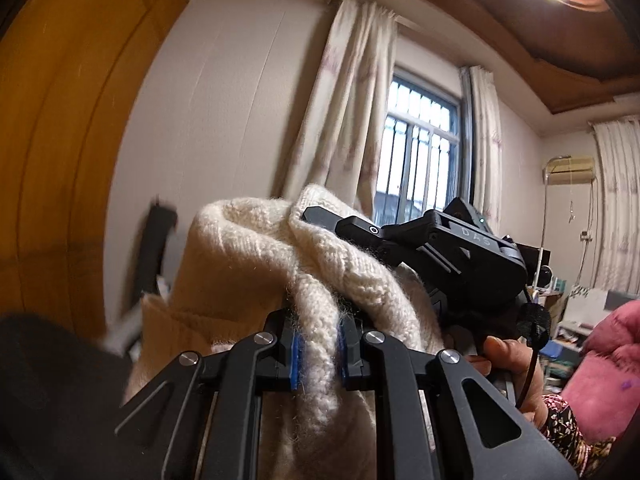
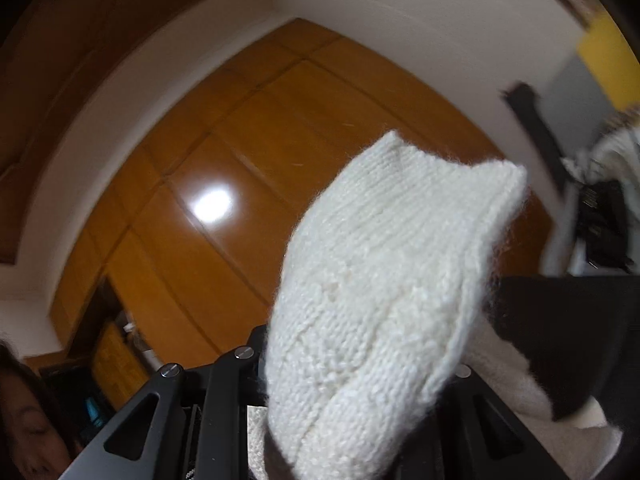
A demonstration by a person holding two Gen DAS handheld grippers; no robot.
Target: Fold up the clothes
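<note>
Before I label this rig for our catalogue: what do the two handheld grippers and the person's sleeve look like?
Both are matte black linkage grippers with silver pivot screws. The left gripper has blue pads. The right gripper, seen from the left wrist camera, has a blocky body marked DAS and a coiled black cable. The sleeve is dark and floral.

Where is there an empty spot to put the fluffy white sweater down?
No bare surface shows. Both grippers hold the sweater up in the air before walls, wardrobe and window. The shelves by the pink quilt look crowded.
</note>
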